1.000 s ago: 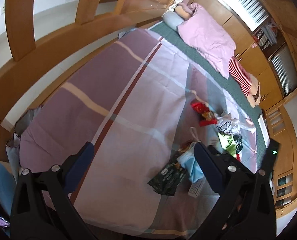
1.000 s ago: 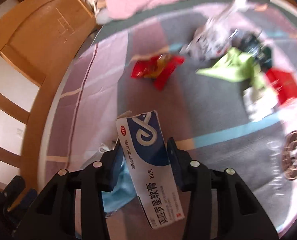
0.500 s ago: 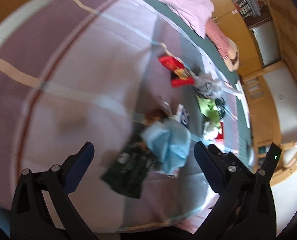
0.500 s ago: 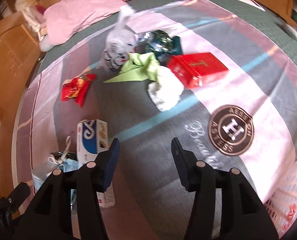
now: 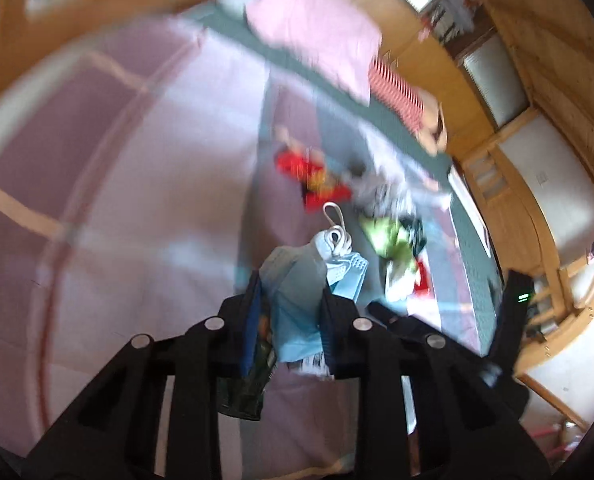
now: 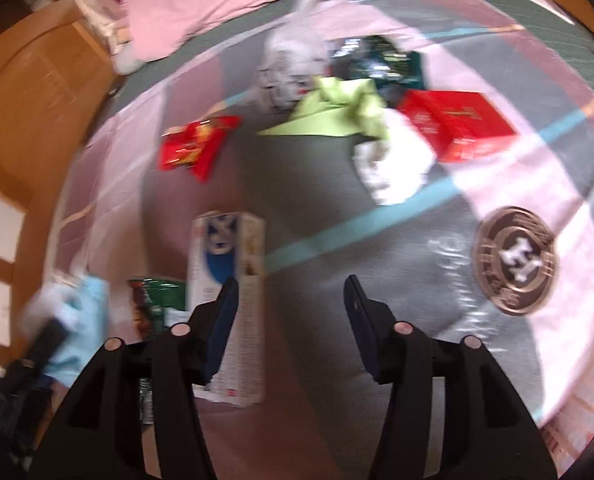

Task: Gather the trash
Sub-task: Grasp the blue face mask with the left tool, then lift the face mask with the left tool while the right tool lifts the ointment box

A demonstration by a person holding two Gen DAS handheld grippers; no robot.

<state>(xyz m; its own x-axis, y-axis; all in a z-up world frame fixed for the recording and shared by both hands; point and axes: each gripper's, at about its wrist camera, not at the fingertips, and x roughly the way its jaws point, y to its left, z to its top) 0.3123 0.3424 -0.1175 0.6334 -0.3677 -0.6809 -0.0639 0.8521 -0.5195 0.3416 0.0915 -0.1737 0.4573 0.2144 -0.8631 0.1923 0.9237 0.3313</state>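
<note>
Mask: pale blue face mask [image 5: 297,300], crumpled, white ear loops trailing, just above the bedspread [image 5: 117,200].
Left gripper [image 5: 287,320]: your jaws closing, pads pinching the mask.
Right gripper [image 6: 293,312]: your jaws opening, nothing between them; white-and-blue box [image 6: 229,280] lies beside.

Blue face mask [image 5: 297,300] pinched in left tongs [image 5: 291,312]; white-blue box [image 6: 229,280] flat on bedspread.
</note>
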